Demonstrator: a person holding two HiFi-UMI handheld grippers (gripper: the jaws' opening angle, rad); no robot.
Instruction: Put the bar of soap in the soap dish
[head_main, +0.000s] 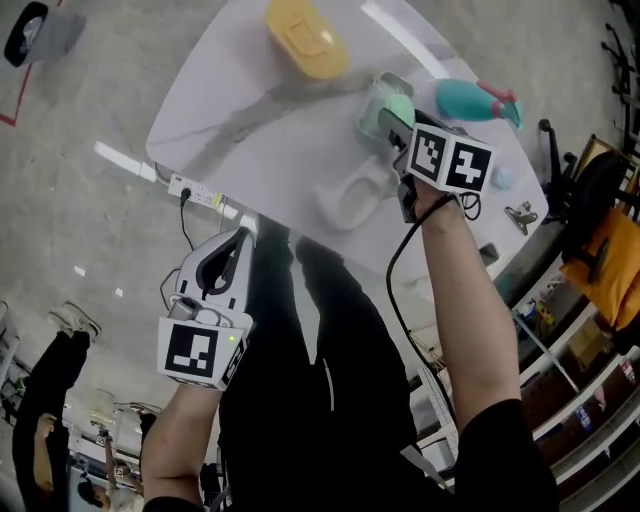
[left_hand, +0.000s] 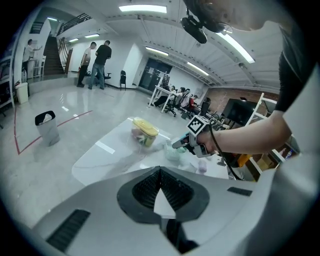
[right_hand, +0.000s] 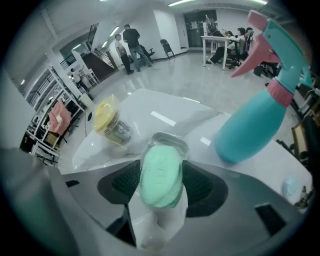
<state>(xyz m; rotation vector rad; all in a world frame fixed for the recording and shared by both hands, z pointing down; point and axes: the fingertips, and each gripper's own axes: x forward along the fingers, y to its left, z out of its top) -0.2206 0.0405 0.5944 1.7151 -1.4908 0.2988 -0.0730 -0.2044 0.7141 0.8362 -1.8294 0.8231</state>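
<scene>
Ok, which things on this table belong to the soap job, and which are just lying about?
For the job: bar of soap, gripped in the right gripper's jaws; clear soap dish just behind it.
Lying about: yellow-lidded jar; teal spray bottle; white oval object; binder clip. The left gripper hangs off the table, jaws together.

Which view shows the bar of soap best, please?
The right gripper view: the bar of soap sits large between the fingers. Head view shows a small part; left gripper view cannot resolve it.
</scene>
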